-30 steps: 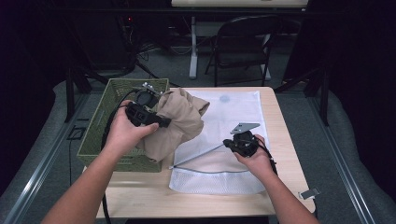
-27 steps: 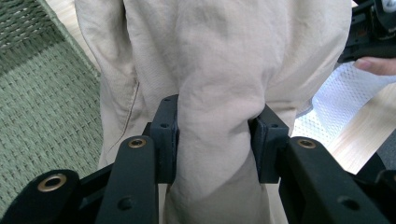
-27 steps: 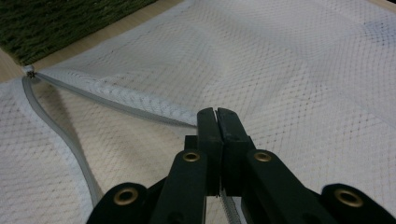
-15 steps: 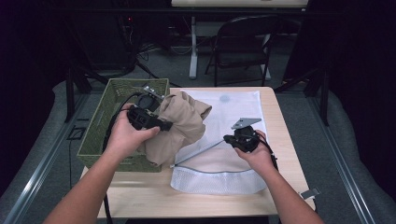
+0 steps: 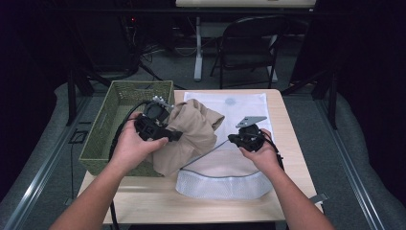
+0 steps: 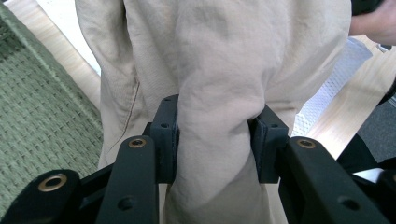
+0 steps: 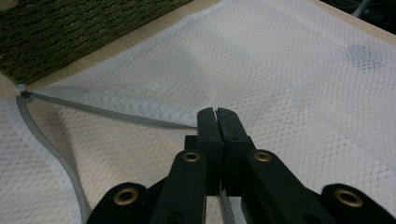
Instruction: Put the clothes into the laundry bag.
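The left gripper [image 5: 165,132] is clamped on a beige garment [image 5: 194,134]: in the left gripper view its two black pads pinch a thick bunched fold of the cloth [image 6: 215,116] between them, jaws about half apart, with the rest of the fabric spreading out wide beyond the pads. In the high view the garment hangs in a crumpled mass just ahead of this gripper and droops down onto the near left part of a white mesh laundry bag [image 5: 225,179] that lies flat on the worktop [image 5: 143,201]. A green woven basket [image 5: 107,136] sits directly behind and beside the left gripper, its weave also showing at the left edge of the left gripper view [image 6: 42,121].

The right gripper [image 5: 239,140] has its jaws pressed fully together on the zippered edge of the mesh bag [image 7: 289,84]. In the right gripper view the grey zipper band [image 7: 112,112] runs from the gripper's closed tips off to the left and is lifted, so the bag's mouth gapes open below it. The garment lies just to the left of this gripper, close but apart.
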{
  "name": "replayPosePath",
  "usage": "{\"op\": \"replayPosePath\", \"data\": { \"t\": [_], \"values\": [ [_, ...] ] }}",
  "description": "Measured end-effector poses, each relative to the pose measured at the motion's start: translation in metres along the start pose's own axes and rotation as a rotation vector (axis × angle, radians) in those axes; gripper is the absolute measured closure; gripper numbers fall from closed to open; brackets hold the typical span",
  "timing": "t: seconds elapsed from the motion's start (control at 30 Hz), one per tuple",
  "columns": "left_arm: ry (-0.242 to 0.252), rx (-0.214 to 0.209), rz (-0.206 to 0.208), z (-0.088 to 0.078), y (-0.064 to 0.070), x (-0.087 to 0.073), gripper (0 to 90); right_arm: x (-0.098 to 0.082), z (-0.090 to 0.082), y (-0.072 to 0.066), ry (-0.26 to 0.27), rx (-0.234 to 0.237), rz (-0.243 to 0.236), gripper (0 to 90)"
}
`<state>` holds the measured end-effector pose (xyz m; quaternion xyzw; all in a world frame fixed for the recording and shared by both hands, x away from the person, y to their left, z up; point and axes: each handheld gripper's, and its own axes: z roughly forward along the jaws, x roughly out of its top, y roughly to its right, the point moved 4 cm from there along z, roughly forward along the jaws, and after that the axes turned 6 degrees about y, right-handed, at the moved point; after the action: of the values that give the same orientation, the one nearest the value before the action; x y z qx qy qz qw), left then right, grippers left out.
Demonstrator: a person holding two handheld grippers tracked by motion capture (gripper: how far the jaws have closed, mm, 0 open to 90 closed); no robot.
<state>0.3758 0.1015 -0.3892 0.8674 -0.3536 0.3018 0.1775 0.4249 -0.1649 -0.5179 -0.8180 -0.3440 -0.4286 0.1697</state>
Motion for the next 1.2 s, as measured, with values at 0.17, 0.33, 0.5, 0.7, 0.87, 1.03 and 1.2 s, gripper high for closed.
{"op": "replayPosePath", "data": {
  "t": [0.17, 0.33, 0.5, 0.7, 0.87, 1.03, 1.2],
  "values": [
    [-0.002, -0.005, 0.006, 0.002, 0.003, -0.003, 60.8, 0.001, 0.004, 0.003, 0.004, 0.007, 0.018, 89.1],
    [-0.010, -0.013, 0.010, 0.003, 0.005, -0.007, 60.8, -0.001, 0.010, 0.007, 0.000, 0.012, 0.035, 89.1],
    [-0.009, -0.022, 0.016, 0.003, 0.009, -0.010, 60.8, 0.002, 0.013, 0.010, 0.005, 0.010, 0.051, 89.1],
    [-0.007, -0.035, 0.033, 0.003, 0.017, -0.015, 60.8, 0.006, 0.016, 0.012, 0.000, 0.008, 0.047, 89.1],
    [-0.012, -0.053, 0.046, 0.005, 0.025, -0.020, 60.8, 0.008, 0.018, 0.013, 0.003, 0.010, 0.054, 89.1],
    [-0.013, -0.069, 0.059, 0.009, 0.032, -0.026, 60.9, 0.008, 0.018, 0.013, 0.008, 0.007, 0.053, 89.1],
    [-0.022, -0.078, 0.078, 0.013, 0.040, -0.031, 60.9, 0.009, 0.015, 0.013, 0.012, 0.007, 0.054, 89.1]
  ]
}}
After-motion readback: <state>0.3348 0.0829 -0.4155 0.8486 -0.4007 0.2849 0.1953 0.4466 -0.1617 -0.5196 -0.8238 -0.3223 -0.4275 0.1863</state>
